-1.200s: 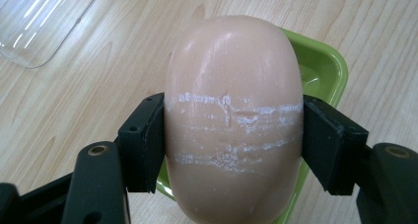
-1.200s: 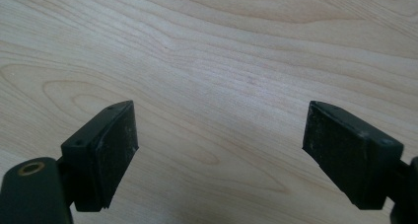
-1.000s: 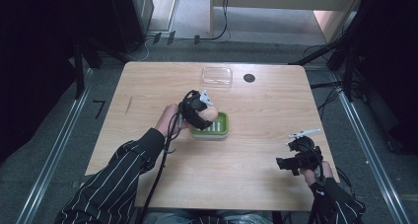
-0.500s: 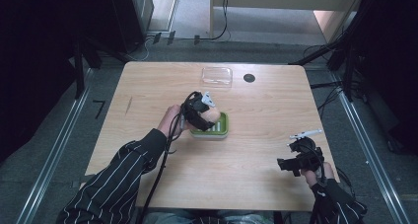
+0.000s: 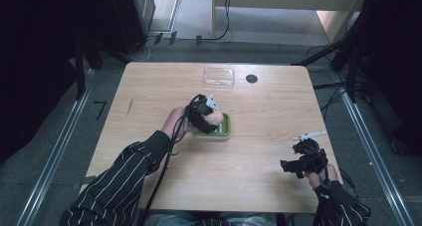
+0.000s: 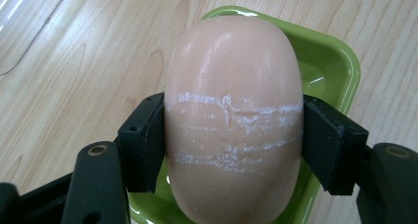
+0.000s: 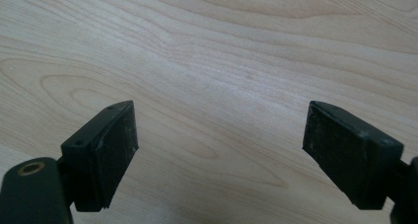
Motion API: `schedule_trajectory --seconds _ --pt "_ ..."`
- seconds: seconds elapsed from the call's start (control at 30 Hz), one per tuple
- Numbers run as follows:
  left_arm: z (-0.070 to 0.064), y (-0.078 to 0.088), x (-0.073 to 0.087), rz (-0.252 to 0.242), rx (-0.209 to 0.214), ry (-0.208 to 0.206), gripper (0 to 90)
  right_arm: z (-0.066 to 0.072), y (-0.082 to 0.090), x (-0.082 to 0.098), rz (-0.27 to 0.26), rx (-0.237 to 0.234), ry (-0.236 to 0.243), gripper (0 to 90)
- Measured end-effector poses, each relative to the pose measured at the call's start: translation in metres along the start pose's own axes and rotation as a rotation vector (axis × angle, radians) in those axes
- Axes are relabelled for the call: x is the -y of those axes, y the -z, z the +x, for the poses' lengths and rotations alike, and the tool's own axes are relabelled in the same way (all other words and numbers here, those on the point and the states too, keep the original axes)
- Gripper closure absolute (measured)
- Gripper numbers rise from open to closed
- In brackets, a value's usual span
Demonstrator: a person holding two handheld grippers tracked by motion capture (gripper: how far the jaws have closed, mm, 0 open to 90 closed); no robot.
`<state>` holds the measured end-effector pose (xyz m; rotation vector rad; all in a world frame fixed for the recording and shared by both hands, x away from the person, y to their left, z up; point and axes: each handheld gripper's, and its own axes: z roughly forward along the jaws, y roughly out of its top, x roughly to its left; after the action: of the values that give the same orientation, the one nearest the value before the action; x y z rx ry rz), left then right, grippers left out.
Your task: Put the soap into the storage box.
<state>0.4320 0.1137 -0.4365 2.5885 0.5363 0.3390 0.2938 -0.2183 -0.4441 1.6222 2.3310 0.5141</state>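
Soap bar point(image 6: 234, 120) in left claw point(image 6: 231, 135)

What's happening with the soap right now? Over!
Left gripper shut on peach oval soap bar, above green plastic soap dish. Right gripper open, nothing held. Nothing in the way.

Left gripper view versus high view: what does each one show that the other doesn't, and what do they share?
Left gripper view alone: white scuff lines across the pink soap bar, where the pads press its sides.

High view alone: the right gripper with its jaws open over bare wood, the black disc, and striped sleeves.

Both: the left gripper shut on the soap bar over the green soap dish, the wooden table, and the clear lid.
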Motion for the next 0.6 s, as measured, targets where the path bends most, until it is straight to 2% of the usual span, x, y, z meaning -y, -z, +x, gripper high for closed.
schedule_trajectory --seconds 0.6 --pt "-0.0024 -0.0087 0.0019 0.017 0.001 -0.018 33.5 0.0002 -0.0001 0.0 0.001 0.001 0.002 14.1"
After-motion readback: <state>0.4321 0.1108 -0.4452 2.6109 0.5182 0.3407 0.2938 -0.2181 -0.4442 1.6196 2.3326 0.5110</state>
